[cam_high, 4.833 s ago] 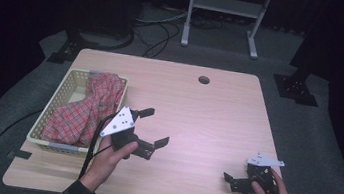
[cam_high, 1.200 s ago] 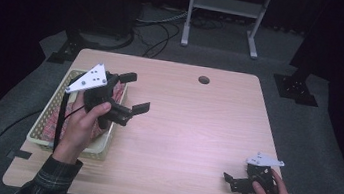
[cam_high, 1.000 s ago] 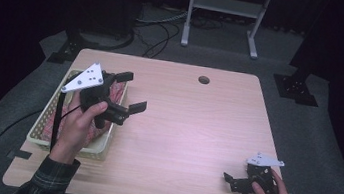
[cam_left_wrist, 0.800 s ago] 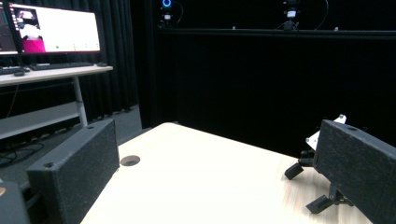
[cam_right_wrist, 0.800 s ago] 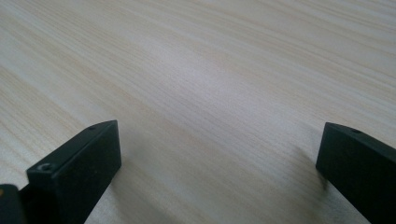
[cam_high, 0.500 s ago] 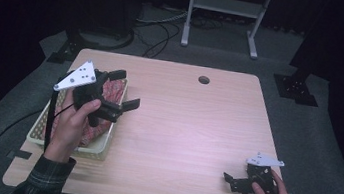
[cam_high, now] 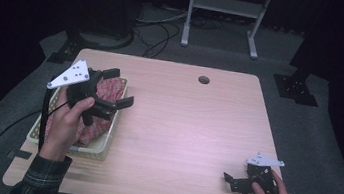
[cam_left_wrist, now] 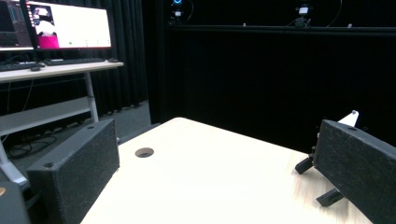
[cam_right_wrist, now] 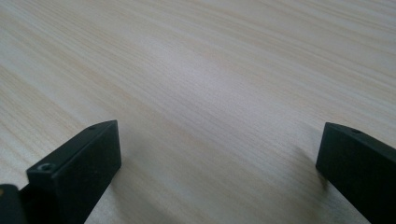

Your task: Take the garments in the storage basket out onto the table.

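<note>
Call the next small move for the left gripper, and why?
Probably tip it down and lower it into the basket. The left gripper hangs open above the red checked cloth, its own view looking out level across the table, holding nothing. The right gripper rests open at the near right corner.

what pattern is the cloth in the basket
Red plaid cloth, lying in the pale woven basket; the high view shows it best.
</note>
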Available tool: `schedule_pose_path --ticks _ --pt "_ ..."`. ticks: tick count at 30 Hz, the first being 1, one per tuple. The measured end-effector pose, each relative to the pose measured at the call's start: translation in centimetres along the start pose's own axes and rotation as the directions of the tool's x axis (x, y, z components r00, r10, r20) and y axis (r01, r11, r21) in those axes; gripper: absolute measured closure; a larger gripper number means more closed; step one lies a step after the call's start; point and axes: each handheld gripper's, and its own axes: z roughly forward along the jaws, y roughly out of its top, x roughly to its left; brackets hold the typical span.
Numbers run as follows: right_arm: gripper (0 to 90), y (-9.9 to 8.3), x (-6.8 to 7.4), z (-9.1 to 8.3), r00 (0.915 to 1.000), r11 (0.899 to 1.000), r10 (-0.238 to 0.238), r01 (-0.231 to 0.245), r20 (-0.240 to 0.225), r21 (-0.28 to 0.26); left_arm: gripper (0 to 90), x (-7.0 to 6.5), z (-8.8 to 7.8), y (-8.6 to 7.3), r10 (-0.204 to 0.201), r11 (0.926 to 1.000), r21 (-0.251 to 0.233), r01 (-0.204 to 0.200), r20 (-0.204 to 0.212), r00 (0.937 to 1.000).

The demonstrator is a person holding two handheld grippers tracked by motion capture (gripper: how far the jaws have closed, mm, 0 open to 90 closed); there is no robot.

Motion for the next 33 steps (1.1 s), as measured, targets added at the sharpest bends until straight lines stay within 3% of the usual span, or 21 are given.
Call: schedule_pose_path --ticks 33 --pt "0.0 0.0 0.0 0.0 1.0 1.0 0.001 -0.001 0.0 0.0 0.1 1.9 -3.3 0.4 -0.005 0.9998 -0.017 0.004 -0.053 0.9986"
